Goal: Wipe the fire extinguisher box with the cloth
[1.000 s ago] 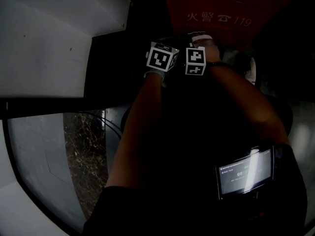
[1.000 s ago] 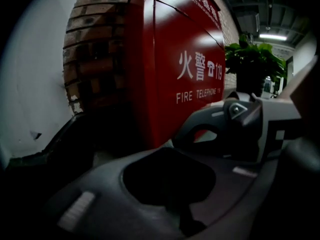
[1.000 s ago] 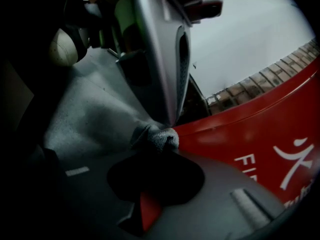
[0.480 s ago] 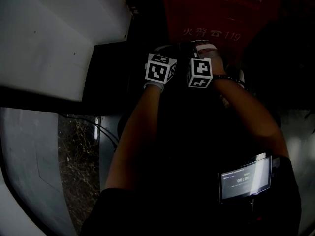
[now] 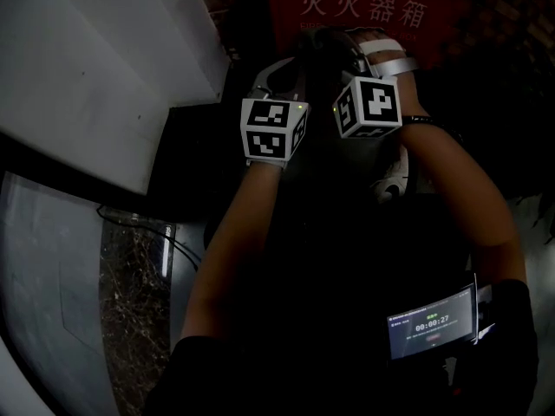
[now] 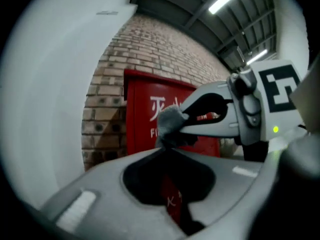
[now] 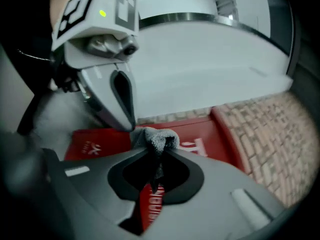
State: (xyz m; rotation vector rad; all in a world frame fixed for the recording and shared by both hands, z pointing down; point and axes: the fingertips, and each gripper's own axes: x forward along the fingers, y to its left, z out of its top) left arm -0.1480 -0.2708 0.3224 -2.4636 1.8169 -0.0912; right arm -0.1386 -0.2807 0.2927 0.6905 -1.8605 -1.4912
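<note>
The red fire extinguisher box (image 5: 373, 11) with white characters stands against a brick wall ahead of me; it also shows as the red box (image 6: 142, 129) and the red box (image 7: 200, 131) in the gripper views. A small grey cloth (image 6: 171, 125) is bunched between both grippers' tips, close in front of the box. My left gripper (image 6: 167, 146) is shut on the cloth's lower part. My right gripper (image 7: 152, 156) is shut on the cloth (image 7: 156, 138) from the other side. Their marker cubes, left cube (image 5: 271, 129) and right cube (image 5: 369, 107), sit side by side.
A large white curved wall (image 5: 95, 68) fills the left. The brick wall (image 6: 150, 49) runs behind the box. Dark cables (image 5: 130, 219) lie on the marbled floor at lower left. A small lit screen (image 5: 431, 323) rides on the person's right forearm.
Both grippers have risen together towards the box, and the view has tilted up, so that the box's upper row of characters now shows.
</note>
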